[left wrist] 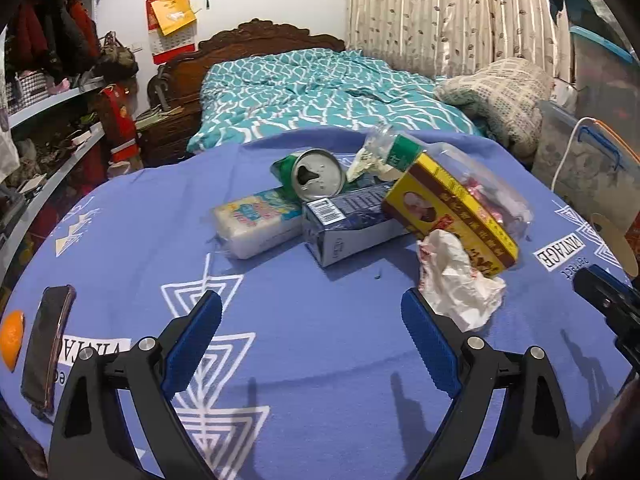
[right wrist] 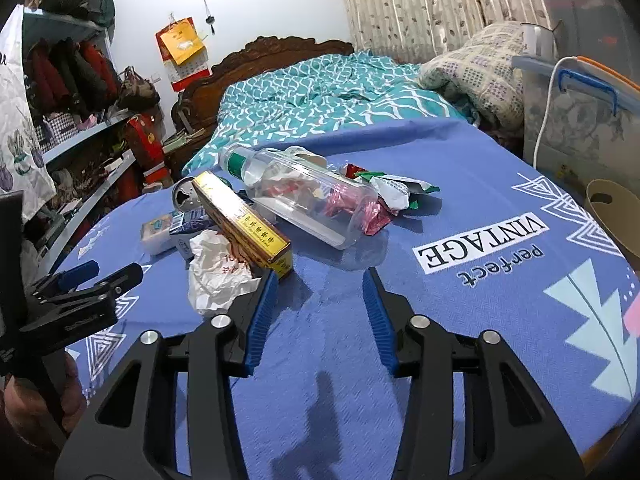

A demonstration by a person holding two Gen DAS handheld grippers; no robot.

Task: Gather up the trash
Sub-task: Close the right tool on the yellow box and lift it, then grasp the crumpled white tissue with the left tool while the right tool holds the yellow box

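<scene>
A pile of trash lies on the blue printed cloth (left wrist: 304, 360): a crumpled white paper (left wrist: 456, 276), a yellow box (left wrist: 452, 208), a blue carton (left wrist: 348, 220), an opened can (left wrist: 318, 176), a tissue pack (left wrist: 256, 220) and a clear plastic bottle (right wrist: 304, 196) stuffed with wrappers. My left gripper (left wrist: 312, 300) stands wide open just short of the pile, its right finger against the crumpled paper, nothing between the pads. My right gripper (right wrist: 320, 276) is open over bare cloth, with the crumpled paper (right wrist: 220, 276) and the yellow box (right wrist: 244, 220) just beside its left finger.
A phone (left wrist: 48, 344) and an orange (left wrist: 12, 340) lie at the cloth's left edge. Red and green wrappers (right wrist: 384, 200) sit behind the bottle. A beige bin (right wrist: 612, 216) and a storage box (right wrist: 580, 120) stand at the right. Shelves line the left, and a bed lies beyond.
</scene>
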